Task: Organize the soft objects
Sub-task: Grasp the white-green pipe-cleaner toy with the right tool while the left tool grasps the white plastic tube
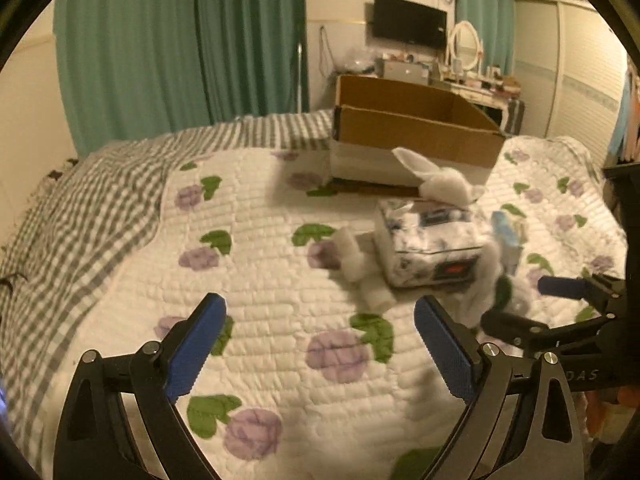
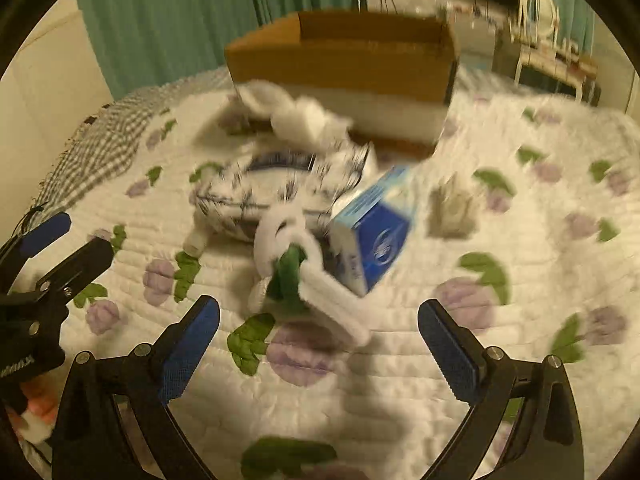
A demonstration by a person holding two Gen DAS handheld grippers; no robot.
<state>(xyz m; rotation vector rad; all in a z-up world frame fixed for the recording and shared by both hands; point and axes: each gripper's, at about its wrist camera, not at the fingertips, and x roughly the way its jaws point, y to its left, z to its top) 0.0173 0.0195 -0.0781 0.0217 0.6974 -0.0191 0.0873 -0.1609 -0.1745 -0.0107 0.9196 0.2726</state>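
A white plush rabbit [image 1: 444, 182] lies on the quilted bed, partly under a blue-and-white patterned tissue pack [image 1: 430, 246]. In the right wrist view the rabbit [image 2: 304, 272] holds a green piece, with the tissue pack [image 2: 280, 192] behind it and a blue box [image 2: 376, 236] leaning at its right. An open cardboard box [image 1: 416, 128] stands behind them; it also shows in the right wrist view [image 2: 344, 64]. My left gripper [image 1: 320, 344] is open and empty, near of the pile. My right gripper [image 2: 320, 344] is open and empty, just short of the rabbit.
The floral quilt [image 1: 260, 280] covers the bed, with a grey checked sheet [image 1: 80, 208] at the left. Green curtains [image 1: 180, 48], a wall television [image 1: 410, 22] and a cluttered dresser [image 1: 472, 80] stand beyond. The right gripper shows at the right of the left view [image 1: 576, 300].
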